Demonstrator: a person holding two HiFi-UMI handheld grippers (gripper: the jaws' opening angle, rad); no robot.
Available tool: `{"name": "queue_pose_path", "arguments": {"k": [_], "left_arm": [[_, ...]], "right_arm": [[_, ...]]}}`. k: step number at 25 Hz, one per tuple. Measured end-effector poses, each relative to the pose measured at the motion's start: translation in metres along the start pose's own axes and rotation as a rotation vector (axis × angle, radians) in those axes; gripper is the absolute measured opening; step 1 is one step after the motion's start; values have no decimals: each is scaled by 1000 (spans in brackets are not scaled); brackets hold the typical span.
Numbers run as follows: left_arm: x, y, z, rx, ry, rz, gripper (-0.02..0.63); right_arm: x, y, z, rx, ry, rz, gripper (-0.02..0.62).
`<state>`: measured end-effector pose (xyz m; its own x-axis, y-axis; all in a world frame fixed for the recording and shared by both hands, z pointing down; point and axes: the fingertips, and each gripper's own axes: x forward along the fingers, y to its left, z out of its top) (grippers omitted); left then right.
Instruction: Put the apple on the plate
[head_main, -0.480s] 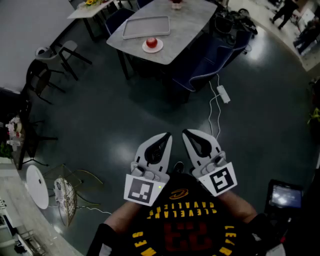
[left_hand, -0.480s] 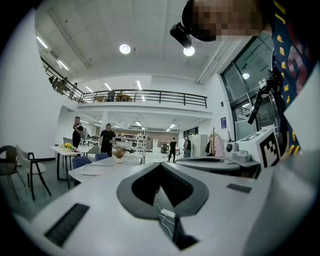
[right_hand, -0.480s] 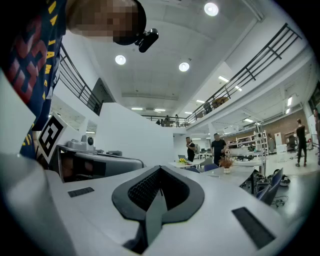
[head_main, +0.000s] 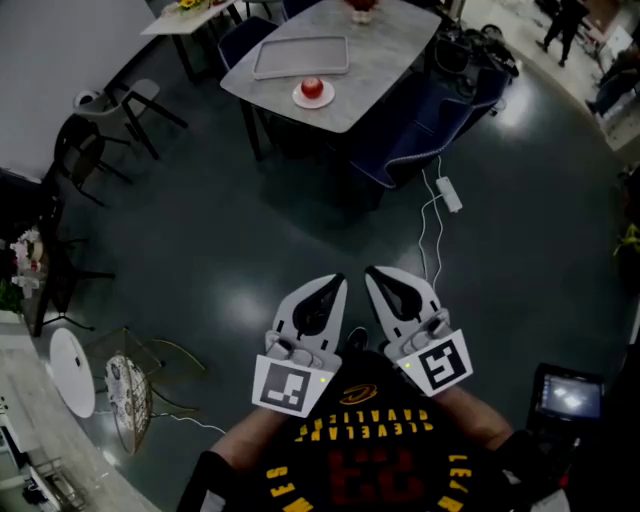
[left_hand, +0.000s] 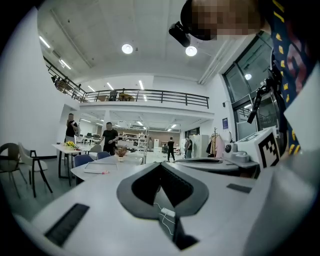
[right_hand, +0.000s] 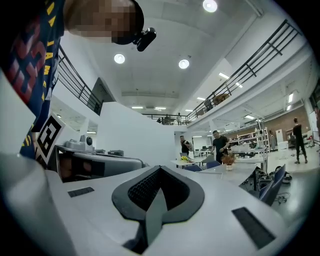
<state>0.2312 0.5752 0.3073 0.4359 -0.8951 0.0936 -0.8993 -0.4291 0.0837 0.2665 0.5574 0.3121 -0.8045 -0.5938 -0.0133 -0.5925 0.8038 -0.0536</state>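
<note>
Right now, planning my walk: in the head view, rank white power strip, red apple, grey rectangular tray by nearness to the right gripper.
1. White power strip, on the floor, ahead-right of the right gripper.
2. Red apple, on the white plate.
3. Grey rectangular tray, behind the apple.

Ahead of me, the red apple (head_main: 312, 86) sits on the small round white plate (head_main: 322, 101), roughly at its centre. The plate lies flat on the grey table (head_main: 385, 55), close to the table's near edge.
</note>
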Motion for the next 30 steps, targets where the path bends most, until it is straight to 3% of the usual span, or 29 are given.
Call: {"name": "queue_pose_path", "arguments": {"k": [8,24,30], "left_arm": [[31,50,0,-41,22,-19,2],[96,204,19,-83,-6,-62,2],[118,237,17,-101,5,-71,2]], "right_arm": [[54,-23,-5,29,21,-31,6],[214,-60,-3,-9,63,-77,6],[248,-75,-6,-9,71,-87,6]]}}
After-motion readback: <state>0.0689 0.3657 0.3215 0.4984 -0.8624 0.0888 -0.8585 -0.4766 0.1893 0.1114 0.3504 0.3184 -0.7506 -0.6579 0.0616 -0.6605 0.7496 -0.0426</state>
